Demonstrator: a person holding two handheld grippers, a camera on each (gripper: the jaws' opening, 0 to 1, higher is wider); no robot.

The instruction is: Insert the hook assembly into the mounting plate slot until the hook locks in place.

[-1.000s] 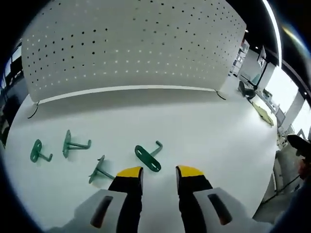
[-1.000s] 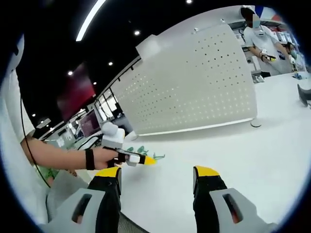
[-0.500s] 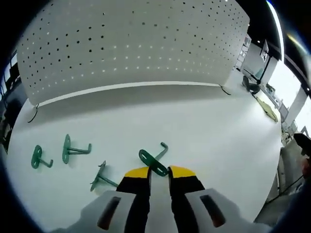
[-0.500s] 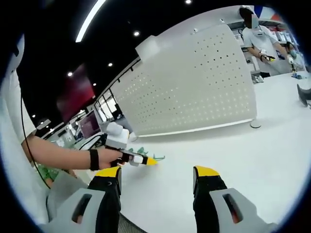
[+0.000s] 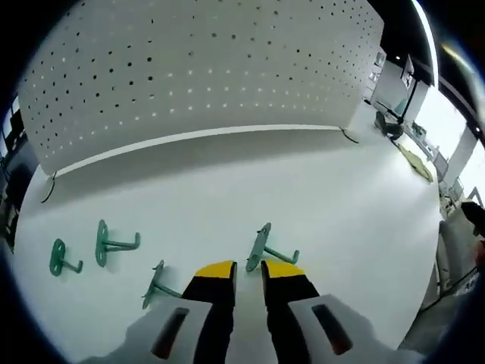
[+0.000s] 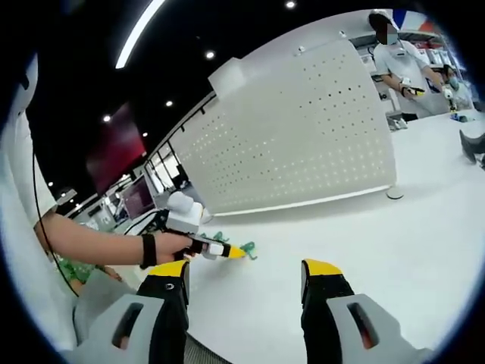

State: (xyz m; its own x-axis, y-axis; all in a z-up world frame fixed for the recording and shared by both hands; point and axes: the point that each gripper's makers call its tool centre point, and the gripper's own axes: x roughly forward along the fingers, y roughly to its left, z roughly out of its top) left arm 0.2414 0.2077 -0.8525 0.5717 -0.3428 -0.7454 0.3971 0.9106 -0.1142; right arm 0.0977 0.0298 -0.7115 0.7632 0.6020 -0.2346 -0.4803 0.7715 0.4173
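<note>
Just ahead of our left gripper point(image 5: 239, 267), its jaws pinched on the green hook point(image 5: 265, 248), we judge pickup done; next we carry it up to the pegboard point(image 5: 204, 76) beyond. Since a moment ago the hook has tipped upright. Our right gripper point(image 6: 246, 273) hangs spread, holding nothing.

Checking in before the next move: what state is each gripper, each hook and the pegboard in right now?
left gripper: jaws nearly closed, tips at the nearest hook; grip cannot be confirmed.
right gripper: open, empty.
nearest hook: tilted up at the left jaw tips.
three other hooks: lying loose on the table.
pegboard: upright, no hook mounted.
</note>
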